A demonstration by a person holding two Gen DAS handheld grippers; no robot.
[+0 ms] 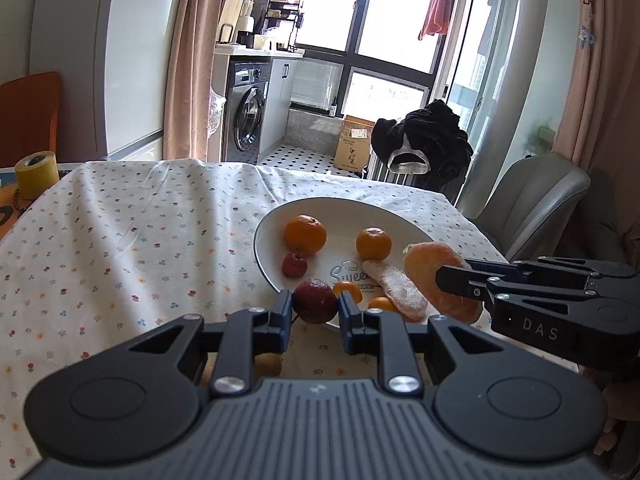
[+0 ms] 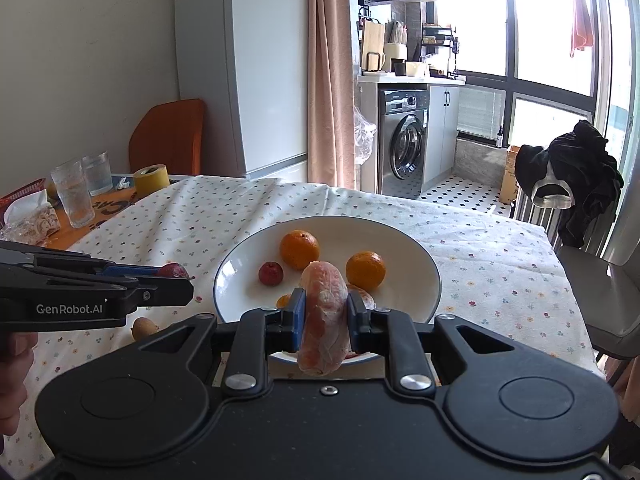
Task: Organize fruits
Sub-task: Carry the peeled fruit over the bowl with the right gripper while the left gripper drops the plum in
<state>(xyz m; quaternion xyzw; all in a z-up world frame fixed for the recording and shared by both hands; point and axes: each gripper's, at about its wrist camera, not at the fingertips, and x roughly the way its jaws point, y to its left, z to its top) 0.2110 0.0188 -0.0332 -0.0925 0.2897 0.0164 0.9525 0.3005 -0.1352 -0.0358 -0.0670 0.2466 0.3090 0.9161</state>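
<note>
A white plate (image 1: 276, 216) on the flowered tablecloth holds two mandarins (image 1: 305, 234), (image 1: 373, 243), a small red fruit (image 1: 295, 265), a peeled citrus segment (image 1: 396, 286) and orange bits. My left gripper (image 1: 315, 305) is shut on a dark red fruit (image 1: 316, 301) at the plate's near rim. My right gripper (image 2: 324, 314) is shut on a large peeled citrus segment (image 2: 324, 316), held above the plate (image 2: 404, 236). In the right wrist view the left gripper (image 2: 170, 276) sits left of the plate with the red fruit (image 2: 173, 270).
A small brown fruit (image 2: 143, 327) lies on the cloth left of the plate. Two glasses (image 2: 76, 196), a yellow tape roll (image 2: 151, 180) and a tissue pack stand at the far left. A grey chair (image 2: 600, 280) is at the right edge.
</note>
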